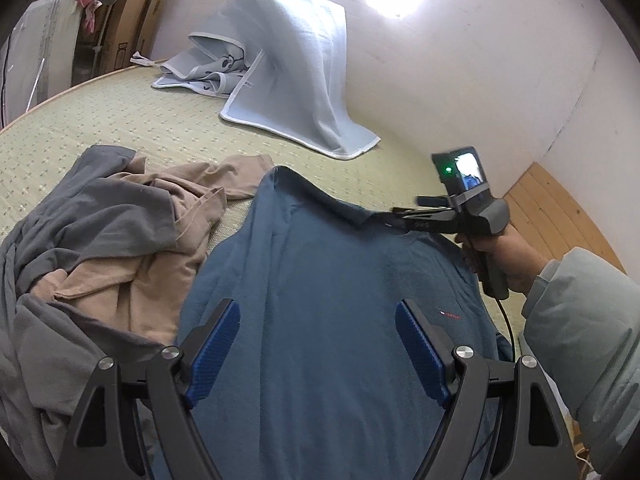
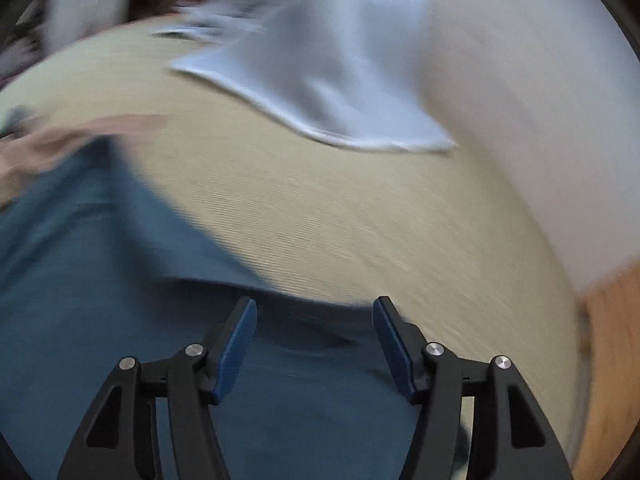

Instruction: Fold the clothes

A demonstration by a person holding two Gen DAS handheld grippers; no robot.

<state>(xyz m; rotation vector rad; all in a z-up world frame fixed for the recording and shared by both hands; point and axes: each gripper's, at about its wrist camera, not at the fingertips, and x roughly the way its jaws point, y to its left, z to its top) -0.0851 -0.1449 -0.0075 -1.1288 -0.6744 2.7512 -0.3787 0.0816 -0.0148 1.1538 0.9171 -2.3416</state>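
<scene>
A blue long-sleeved cotton shirt (image 1: 320, 300) lies spread on the green woven mat (image 1: 120, 120), a crumpled grey-and-tan clothes heap (image 1: 100, 240) beside it unfolded. Both the left gripper (image 1: 318, 344) and the right gripper (image 2: 314, 344) hover with fingers apart, empty.

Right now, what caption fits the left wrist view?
Open left gripper hovers over flat blue long-sleeved shirt; right gripper at its collar.

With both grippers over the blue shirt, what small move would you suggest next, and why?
Probably close the right gripper on the blue shirt collar edge: its jaws are open with that edge between them, while the left gripper hovers open over the chest.
</scene>
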